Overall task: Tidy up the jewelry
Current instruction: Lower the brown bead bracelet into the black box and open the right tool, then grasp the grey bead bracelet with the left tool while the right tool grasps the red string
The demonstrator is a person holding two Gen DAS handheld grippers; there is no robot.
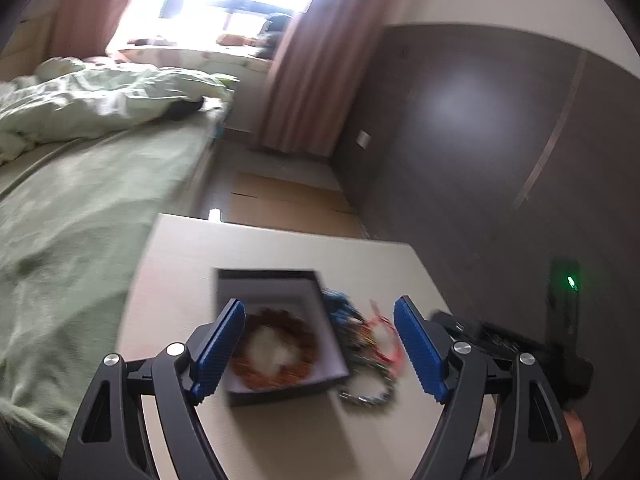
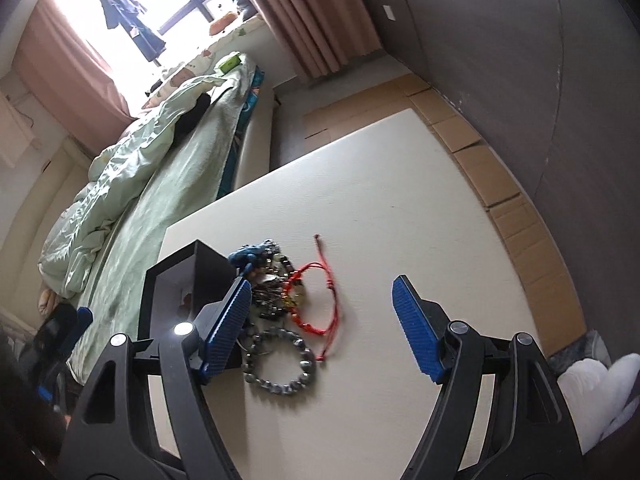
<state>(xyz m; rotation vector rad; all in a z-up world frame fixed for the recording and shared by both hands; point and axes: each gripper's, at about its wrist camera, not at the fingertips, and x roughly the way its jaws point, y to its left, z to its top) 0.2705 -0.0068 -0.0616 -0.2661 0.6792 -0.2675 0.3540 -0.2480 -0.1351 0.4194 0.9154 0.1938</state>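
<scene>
**Two grippers hovering wide over a box and a heap of bracelets**

Several pieces of jewelry are lying on a pale table [image 2: 400,200] beside a bed [image 2: 168,208] with a rumpled green duvet; pink curtains [image 2: 320,12], a bright window and a dark wall are framing the room, and flattened cardboard [image 2: 500,184] is covering the floor past the table's far edge.

The left wrist view is smearing with motion blur, so the beads are hard to make out there. The open dark box [image 1: 320,360] is sitting on the table with a brown beaded bracelet [image 1: 276,344] coiled inside it, around something white and indistinct. In the right wrist view the box's inside is mostly hidden by its wall and by the near blue pad.

The left gripper [image 1: 320,352] is standing wide with nothing pressed between its pads; the box is showing between them, below and apart. The right gripper [image 2: 320,328] is likewise spread wide and gripping nothing. Between its fingers, toward the left one, are lying a red cord bracelet [image 2: 320,300], a grey beaded bracelet [image 2: 280,364] nearer the camera, and a tangle of dark beads with a blue piece [image 2: 250,256] against the box.
</scene>
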